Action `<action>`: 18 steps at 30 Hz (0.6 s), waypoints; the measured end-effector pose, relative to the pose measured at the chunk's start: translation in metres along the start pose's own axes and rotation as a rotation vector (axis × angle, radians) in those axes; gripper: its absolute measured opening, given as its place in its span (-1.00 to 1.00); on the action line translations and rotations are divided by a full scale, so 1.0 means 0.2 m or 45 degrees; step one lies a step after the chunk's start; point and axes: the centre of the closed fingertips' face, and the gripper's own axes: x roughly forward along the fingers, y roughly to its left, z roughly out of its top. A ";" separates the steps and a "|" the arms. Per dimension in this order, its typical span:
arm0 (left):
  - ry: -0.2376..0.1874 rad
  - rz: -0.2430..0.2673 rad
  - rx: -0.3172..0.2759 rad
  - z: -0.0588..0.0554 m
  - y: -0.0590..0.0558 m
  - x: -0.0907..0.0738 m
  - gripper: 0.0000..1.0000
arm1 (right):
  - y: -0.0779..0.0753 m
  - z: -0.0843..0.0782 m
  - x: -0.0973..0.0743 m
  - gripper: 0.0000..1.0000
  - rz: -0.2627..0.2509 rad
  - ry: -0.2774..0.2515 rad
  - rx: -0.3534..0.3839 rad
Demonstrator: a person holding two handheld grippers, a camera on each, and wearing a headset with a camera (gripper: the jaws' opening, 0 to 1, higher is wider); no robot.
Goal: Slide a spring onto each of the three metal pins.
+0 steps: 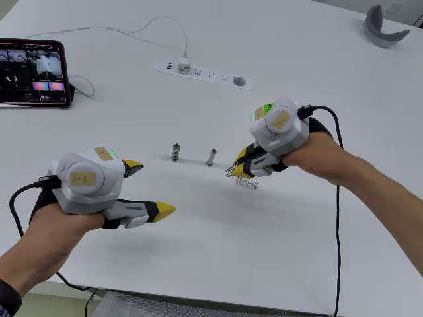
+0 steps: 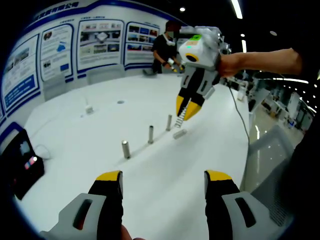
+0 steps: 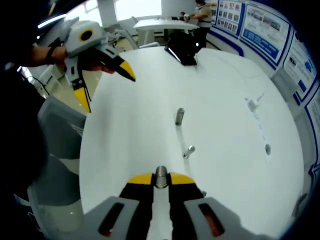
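1. The right gripper (image 1: 239, 165) hovers low over the white table (image 1: 218, 251), tips pointing down. Its jaws stand narrow, clamped on a spring (image 1: 230, 172).
2. In the right gripper view the spring (image 3: 160, 172) sits squarely between the two yellow tips, its coils poking out past them.
3. In the left gripper view the held spring (image 2: 187, 113) hangs below the right gripper (image 2: 189, 106), just beside the third pin (image 2: 169, 122) and slightly above it. Whether they touch cannot be told.
4. A second spring (image 1: 246, 183) lies flat on the table just below the right gripper's tips.
5. The three pins stand upright in a row. The first pin (image 1: 175, 152) looks thicker and ribbed, and the middle pin (image 1: 211, 157) is bare.
6. The left gripper (image 1: 147, 187) is held well apart from the pins with its jaws spread wide and nothing between them.
7. A tablet (image 1: 33, 72) and a power strip (image 1: 201, 71) lie at the far side.
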 end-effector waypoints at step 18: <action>-0.006 0.015 -0.011 -0.02 0.01 -0.05 0.49 | -0.19 0.07 0.06 -0.75 -0.029 0.035 -0.025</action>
